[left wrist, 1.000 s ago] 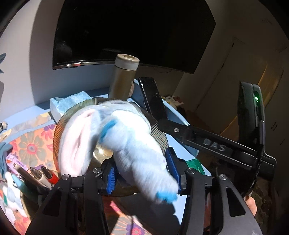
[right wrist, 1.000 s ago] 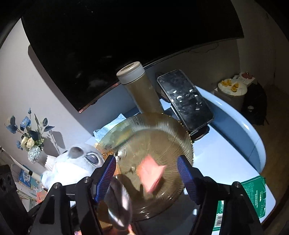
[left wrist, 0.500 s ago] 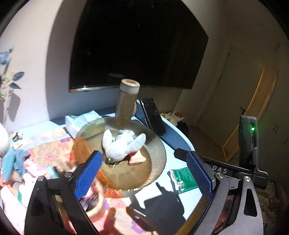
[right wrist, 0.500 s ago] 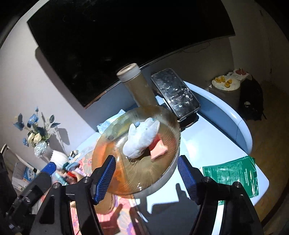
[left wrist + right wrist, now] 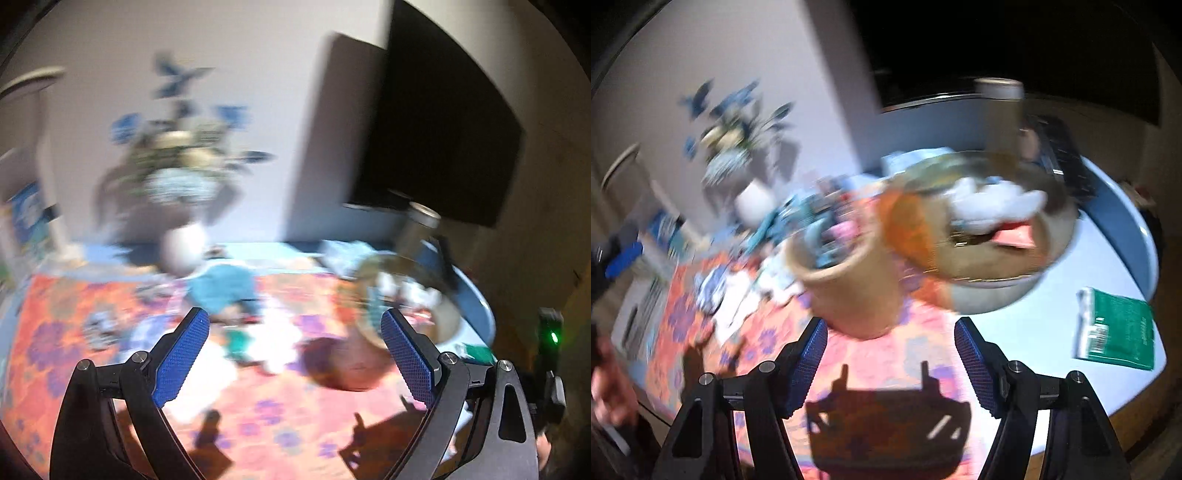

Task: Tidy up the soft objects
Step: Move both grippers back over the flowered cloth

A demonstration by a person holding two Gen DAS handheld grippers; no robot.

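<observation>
A white plush toy (image 5: 993,203) lies in the amber glass bowl (image 5: 990,299) beside a pink soft piece (image 5: 1015,236); the left wrist view shows that bowl (image 5: 448,317) blurred at the right. My left gripper (image 5: 295,325) is wide open, nothing between its pads, over the floral cloth (image 5: 277,413). Beyond its fingertips lie a blue plush (image 5: 221,288) and blurred white soft things (image 5: 275,343). My right gripper (image 5: 890,332) is open and empty in front of a tan cup (image 5: 849,291), left of the bowl.
A thermos (image 5: 997,107) and a phone (image 5: 1063,162) stand behind the bowl. A green packet (image 5: 1115,328) lies on the pale table at the right. A white vase of flowers (image 5: 184,251) stands at the back. A hand (image 5: 609,387) shows at the left edge.
The left gripper opened, left the white plush in the bowl, and swung away to the left over the cloth. The right gripper drew back and turned left; the bowl now sits to its right.
</observation>
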